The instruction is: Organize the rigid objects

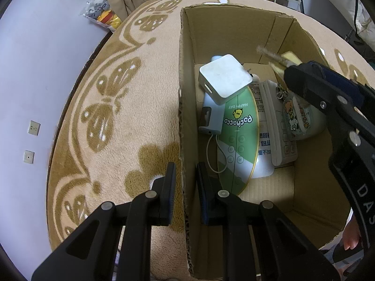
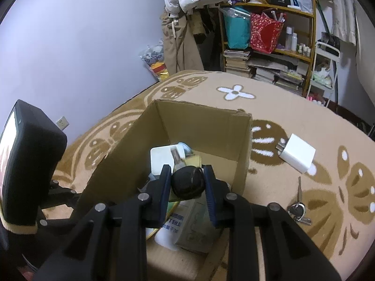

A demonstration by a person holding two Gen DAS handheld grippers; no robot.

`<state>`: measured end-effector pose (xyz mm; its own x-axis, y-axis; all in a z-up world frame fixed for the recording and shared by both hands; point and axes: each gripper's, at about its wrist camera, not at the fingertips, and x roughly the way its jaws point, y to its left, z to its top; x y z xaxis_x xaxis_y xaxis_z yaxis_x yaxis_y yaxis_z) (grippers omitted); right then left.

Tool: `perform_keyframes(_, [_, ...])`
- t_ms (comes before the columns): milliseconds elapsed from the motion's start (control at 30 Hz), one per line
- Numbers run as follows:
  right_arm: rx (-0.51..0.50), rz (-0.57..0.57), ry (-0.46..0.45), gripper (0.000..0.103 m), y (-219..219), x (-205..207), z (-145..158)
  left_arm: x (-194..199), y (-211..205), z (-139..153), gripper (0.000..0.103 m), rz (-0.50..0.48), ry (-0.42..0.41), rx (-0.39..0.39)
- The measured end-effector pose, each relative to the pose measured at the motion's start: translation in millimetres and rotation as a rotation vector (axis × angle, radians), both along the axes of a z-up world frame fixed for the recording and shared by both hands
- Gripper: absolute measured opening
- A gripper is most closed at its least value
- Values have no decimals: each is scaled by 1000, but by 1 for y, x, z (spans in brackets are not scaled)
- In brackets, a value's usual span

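Note:
A cardboard box [image 1: 229, 30] stands open on a beige patterned blanket [image 1: 145, 98]. My left gripper [image 1: 186, 182] straddles the box's left wall, one finger outside and one inside, shut on it. Over the box's right side, my right gripper [image 1: 289, 69] is shut on a brush [image 1: 269, 55] whose bristles point into the box. In the right wrist view the brush's black handle end [image 2: 187, 182] sits between the pads of the right gripper [image 2: 187, 175]. In the box [image 2: 204, 126] lie a white square adapter [image 1: 223, 79], a pale blue device [image 1: 211, 114], a green fan [image 1: 236, 135] and a white remote [image 1: 279, 126].
On the blanket right of the box lie a white plug charger [image 2: 297, 155] and a bunch of keys [image 2: 297, 208]. A shelf [image 2: 269, 35] with bags and stacked books stands behind. A lilac wall [image 2: 82, 35] runs along the left. A bag of soft toys [image 1: 103, 11] sits beside the blanket's far edge.

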<state>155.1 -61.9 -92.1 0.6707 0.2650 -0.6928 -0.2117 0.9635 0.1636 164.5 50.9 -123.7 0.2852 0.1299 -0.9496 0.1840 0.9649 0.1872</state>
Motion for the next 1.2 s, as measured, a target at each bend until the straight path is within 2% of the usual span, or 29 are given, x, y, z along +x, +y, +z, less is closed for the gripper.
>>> perform_keyframes(167, [3, -6, -34, 32, -4, -5, 8, 1, 0, 0, 18, 2, 2, -1])
perform_keyframes(200, [5, -13, -43, 35, -7, -6, 10, 1, 0, 0, 18, 1, 2, -1])
perform_keyframes(267, [6, -29, -56, 57, -12, -8, 14, 1, -1, 0, 18, 0, 1, 4])
perform_keyframes(367, [0, -56, -83, 59, -23, -11, 19, 1, -1, 0, 18, 1, 1, 3])
perform_keyframes(500, [-1, -106, -63, 65, -43, -9, 15, 0, -2, 0, 18, -3, -2, 12])
perform_keyframes(633, [48, -140, -13, 79, -67, -7, 5, 0, -4, 0, 18, -4, -3, 19])
perform_keyframes(933, [53, -214, 88, 80, -107, -13, -37, 0, -6, -1, 18, -12, -5, 40])
perform_keyframes(1100, [74, -203, 130, 80, -116, -18, -62, 1, -6, -2, 18, -14, -4, 46])
perform_keyframes(1200, [86, -215, 144, 80, -120, -18, -74, 2, -9, -3, 18, -27, -5, 74])
